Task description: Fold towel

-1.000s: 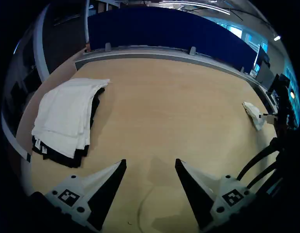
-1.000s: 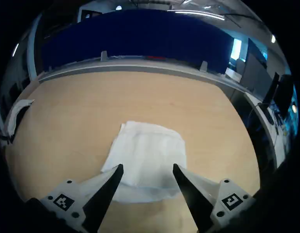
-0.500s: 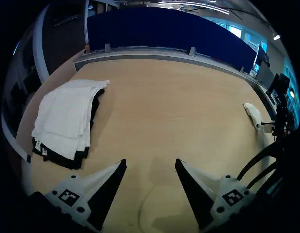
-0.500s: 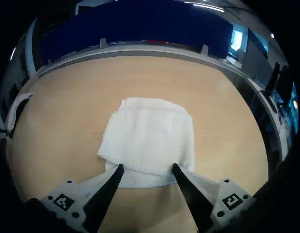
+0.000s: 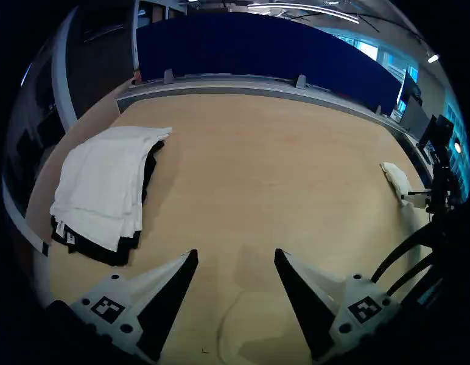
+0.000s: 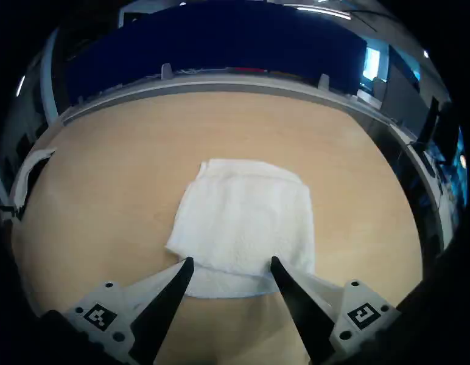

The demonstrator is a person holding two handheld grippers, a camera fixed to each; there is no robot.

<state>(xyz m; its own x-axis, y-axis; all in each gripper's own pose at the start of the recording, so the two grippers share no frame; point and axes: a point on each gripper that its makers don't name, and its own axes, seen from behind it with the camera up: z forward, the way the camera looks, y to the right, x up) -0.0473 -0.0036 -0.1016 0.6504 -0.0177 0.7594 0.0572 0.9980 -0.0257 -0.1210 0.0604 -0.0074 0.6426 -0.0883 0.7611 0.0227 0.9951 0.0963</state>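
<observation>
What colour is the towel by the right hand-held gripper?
The towel is white; clearest in the right gripper view.

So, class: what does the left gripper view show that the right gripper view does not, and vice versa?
Left gripper view: the whole stack, white towels over dark ones, and black cables. Right gripper view: the towel close up, its near edge by the open right gripper. Both: the table, the blue divider, and, small, towel and stack.
</observation>
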